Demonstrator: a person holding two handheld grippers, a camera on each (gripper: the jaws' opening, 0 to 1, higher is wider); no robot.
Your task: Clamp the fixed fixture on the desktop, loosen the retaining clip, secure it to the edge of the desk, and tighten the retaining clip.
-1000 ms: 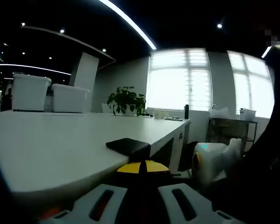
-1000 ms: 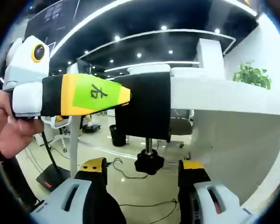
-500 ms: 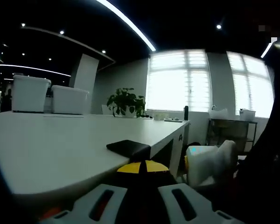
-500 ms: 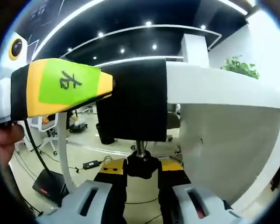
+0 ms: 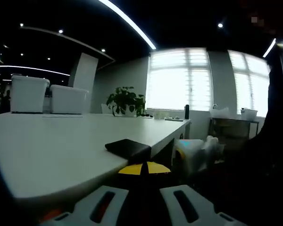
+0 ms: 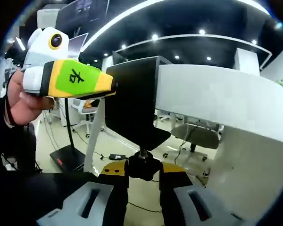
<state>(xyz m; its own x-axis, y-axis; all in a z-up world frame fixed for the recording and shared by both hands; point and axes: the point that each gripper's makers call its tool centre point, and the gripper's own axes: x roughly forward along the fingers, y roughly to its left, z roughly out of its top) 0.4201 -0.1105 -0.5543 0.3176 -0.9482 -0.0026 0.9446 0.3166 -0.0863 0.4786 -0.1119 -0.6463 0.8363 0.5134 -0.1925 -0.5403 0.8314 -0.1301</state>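
Desk (image 6: 217, 94) edge: right claw (image 6: 144, 172) closed on clamp knob (image 6: 143, 167).

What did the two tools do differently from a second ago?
The right tool moved in under the white desk edge and closed its jaws on the black screw knob beneath the black clamp fixture. The left tool stays gripping the fixture's side. The fixture remains on the desk.
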